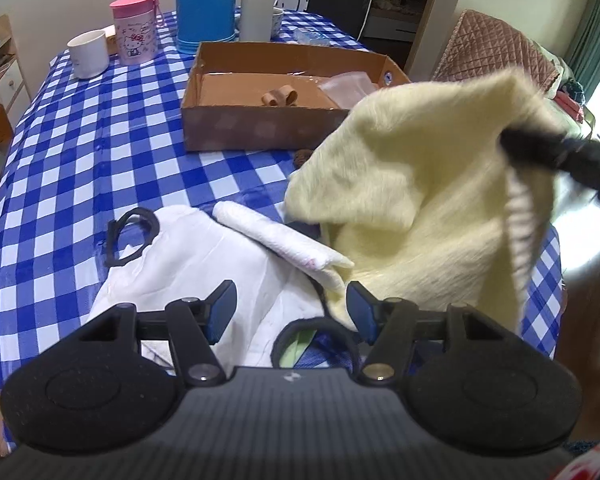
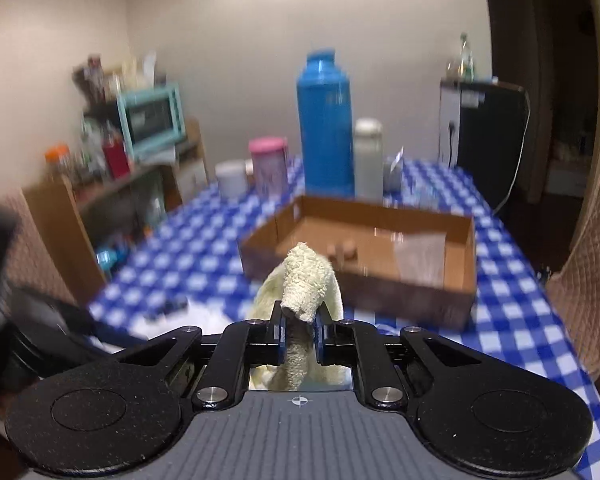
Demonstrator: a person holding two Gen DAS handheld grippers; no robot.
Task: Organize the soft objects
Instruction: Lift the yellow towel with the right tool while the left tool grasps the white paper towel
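A pale yellow towel [image 1: 412, 184] hangs lifted above the checked table, pinched at its upper right corner by my right gripper [image 1: 540, 148]. In the right wrist view that gripper [image 2: 299, 322] is shut on a fold of the yellow towel [image 2: 306, 276], which bunches up between the pads. My left gripper [image 1: 292, 308] stands open low over a white cloth [image 1: 204, 272], nothing between its fingers. A rolled white towel [image 1: 276, 236] lies across the white cloth. A black loop strap [image 1: 130, 236] rests at the cloth's left edge. The open cardboard box [image 1: 260, 126] sits beyond.
A blue thermos [image 1: 204, 4], a white flask [image 1: 256, 4], a pink cup [image 1: 134, 34] and a white mug [image 1: 88, 54] stand at the table's far end. Small brown items [image 1: 278, 98] and a plastic bag [image 1: 348, 86] lie in the box. Quilted chairs [image 2: 588, 280] flank the table.
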